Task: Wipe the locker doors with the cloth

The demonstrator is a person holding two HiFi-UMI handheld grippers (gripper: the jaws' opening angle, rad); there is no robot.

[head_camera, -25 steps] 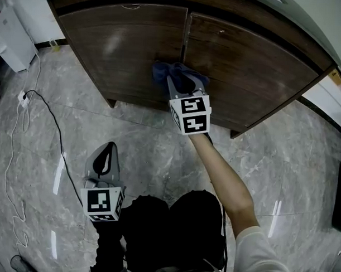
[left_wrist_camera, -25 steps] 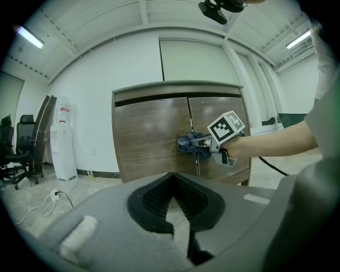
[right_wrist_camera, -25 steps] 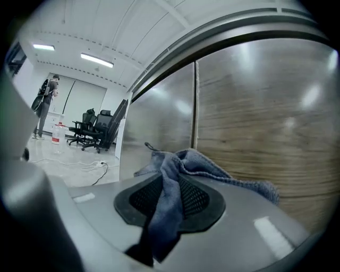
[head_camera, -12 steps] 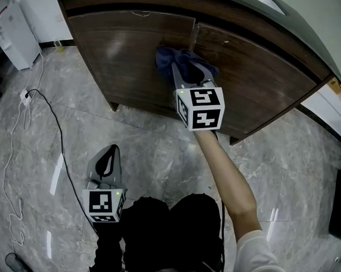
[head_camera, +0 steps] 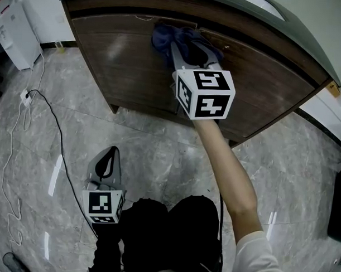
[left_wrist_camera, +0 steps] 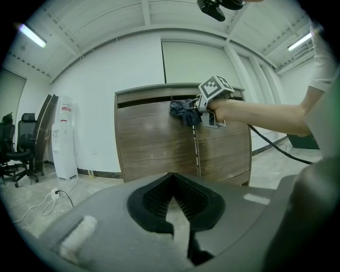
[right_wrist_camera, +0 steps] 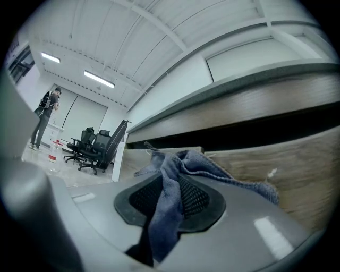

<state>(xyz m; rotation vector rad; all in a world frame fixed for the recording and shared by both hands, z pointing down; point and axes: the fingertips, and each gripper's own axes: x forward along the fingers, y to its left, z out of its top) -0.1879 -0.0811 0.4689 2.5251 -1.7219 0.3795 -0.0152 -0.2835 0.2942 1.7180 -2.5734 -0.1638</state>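
The brown wooden locker [head_camera: 123, 64] has two doors meeting at a vertical seam. My right gripper [head_camera: 191, 50] is shut on the blue cloth [head_camera: 167, 38] and presses it against the top of the doors at that seam, just under the dark gap below the grey top. In the right gripper view the cloth [right_wrist_camera: 169, 186] hangs bunched between the jaws with the door [right_wrist_camera: 303, 159] behind it. The left gripper view shows the cloth [left_wrist_camera: 183, 112] high on the locker [left_wrist_camera: 154, 143]. My left gripper [head_camera: 107, 154] hangs low over the floor, shut on nothing, well short of the locker.
A white appliance [head_camera: 15, 35] stands left of the locker, and a black cable [head_camera: 54, 128] runs over the grey marble floor to a plug [head_camera: 24, 97]. Office chairs [left_wrist_camera: 18, 143] stand at the far left. A person [right_wrist_camera: 45, 117] stands far off.
My right gripper has carried the cloth up the doors, from about mid-height to their top edge. The left gripper has stayed in place.
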